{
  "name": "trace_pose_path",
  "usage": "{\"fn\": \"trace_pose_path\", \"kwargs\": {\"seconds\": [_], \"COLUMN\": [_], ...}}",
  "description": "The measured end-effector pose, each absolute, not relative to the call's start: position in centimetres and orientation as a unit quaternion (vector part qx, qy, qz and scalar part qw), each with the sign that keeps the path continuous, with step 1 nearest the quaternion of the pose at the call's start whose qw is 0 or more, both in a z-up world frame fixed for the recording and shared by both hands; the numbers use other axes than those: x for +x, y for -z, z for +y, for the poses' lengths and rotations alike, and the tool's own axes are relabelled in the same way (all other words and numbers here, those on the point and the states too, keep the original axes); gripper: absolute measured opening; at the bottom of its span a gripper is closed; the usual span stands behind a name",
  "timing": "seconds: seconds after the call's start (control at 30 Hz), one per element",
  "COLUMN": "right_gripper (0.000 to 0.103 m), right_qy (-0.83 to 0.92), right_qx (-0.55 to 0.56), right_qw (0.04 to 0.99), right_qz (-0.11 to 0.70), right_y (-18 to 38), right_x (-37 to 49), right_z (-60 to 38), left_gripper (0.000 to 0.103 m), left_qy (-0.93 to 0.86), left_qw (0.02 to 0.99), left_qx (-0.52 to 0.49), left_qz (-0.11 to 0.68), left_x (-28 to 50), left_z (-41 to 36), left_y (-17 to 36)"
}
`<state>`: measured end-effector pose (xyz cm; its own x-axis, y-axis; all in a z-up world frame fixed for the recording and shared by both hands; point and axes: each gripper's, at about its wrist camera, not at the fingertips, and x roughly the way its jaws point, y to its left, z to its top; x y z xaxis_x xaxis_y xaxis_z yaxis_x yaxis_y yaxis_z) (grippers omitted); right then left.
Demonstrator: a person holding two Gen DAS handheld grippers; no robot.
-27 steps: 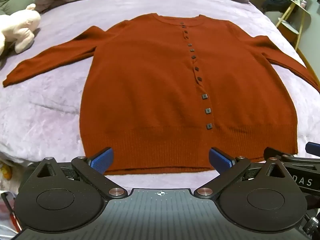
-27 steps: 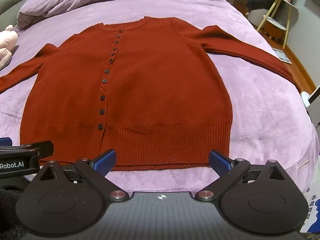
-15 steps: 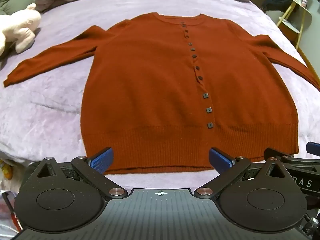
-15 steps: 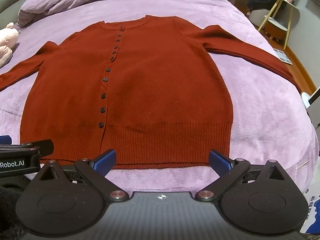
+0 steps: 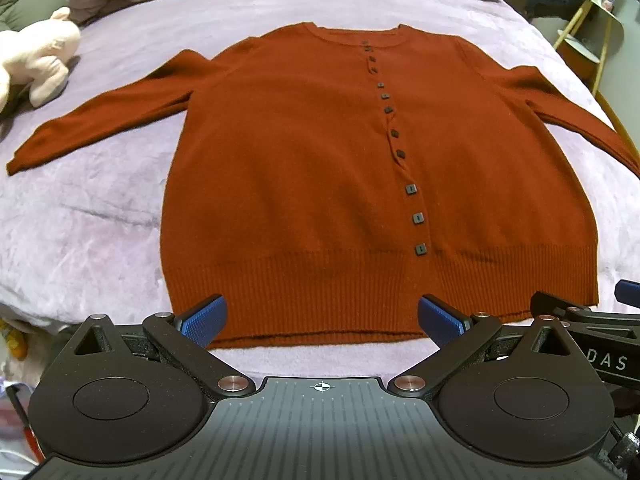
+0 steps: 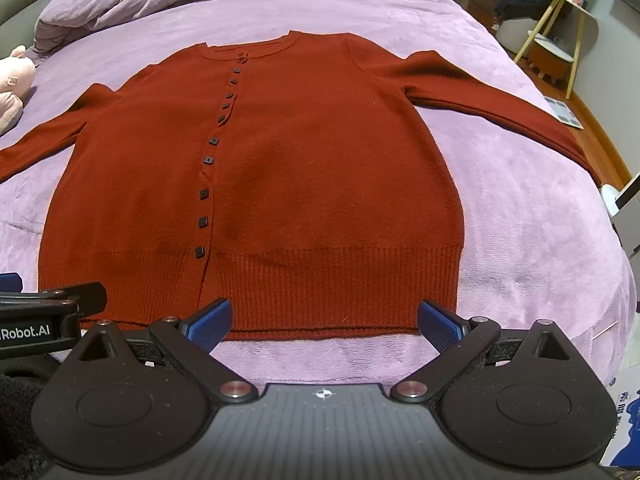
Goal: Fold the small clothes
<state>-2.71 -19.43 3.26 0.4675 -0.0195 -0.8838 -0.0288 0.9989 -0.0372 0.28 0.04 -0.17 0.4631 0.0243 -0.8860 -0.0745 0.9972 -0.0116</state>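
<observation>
— Purple blanket (image 5: pixel 100 220) covers the whole bed. What do we see on it?

— We see a red cardigan (image 5: pixel 320 168) lying flat, front up, with both sleeves spread out to the sides. Dark buttons (image 5: pixel 411 189) run down its middle.

— Where are our claws?

— Our left gripper (image 5: pixel 322 320) sits low by the bottom edge of the cardigan. Its blue fingers (image 5: pixel 202 319) are wide apart and hold nothing. Our right gripper (image 6: pixel 324 320) is at the same edge, spread wide too, with nothing in it.

— Anything else?

— We see a pink stuffed toy (image 5: pixel 36 56) far off to the left, and a yellow-legged side table (image 6: pixel 560 20) beside the bed.
</observation>
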Motion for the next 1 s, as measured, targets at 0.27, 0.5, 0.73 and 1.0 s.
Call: {"fn": "trace_pose_path", "kwargs": {"seconds": [0.27, 0.5, 0.73, 1.0], "right_gripper": [0.099, 0.099, 0.099, 0.099], "right_qy": [-0.002, -0.002, -0.002, -0.002], "right_qx": [-0.023, -0.023, -0.023, -0.024], "right_qw": [0.855, 0.855, 0.855, 0.855], "right_qz": [0.518, 0.518, 0.518, 0.518], "right_y": [-3.37, -3.36, -3.36, -3.28], "right_x": [-2.58, -2.6, -2.57, -2.53], "right_z": [-19.44, -19.46, -19.48, -19.57], "left_gripper": [0.103, 0.103, 0.103, 0.103], "left_qy": [-0.029, -0.029, -0.029, -0.03], "left_qw": [0.854, 0.854, 0.853, 0.852], "left_qx": [-0.023, -0.022, -0.022, -0.022], "left_qz": [0.518, 0.519, 0.52, 0.521], "left_x": [0.25, 0.22, 0.19, 0.21], "left_z": [-0.06, -0.01, 0.03, -0.03], "left_y": [0.31, 0.45, 0.51, 0.54]}}
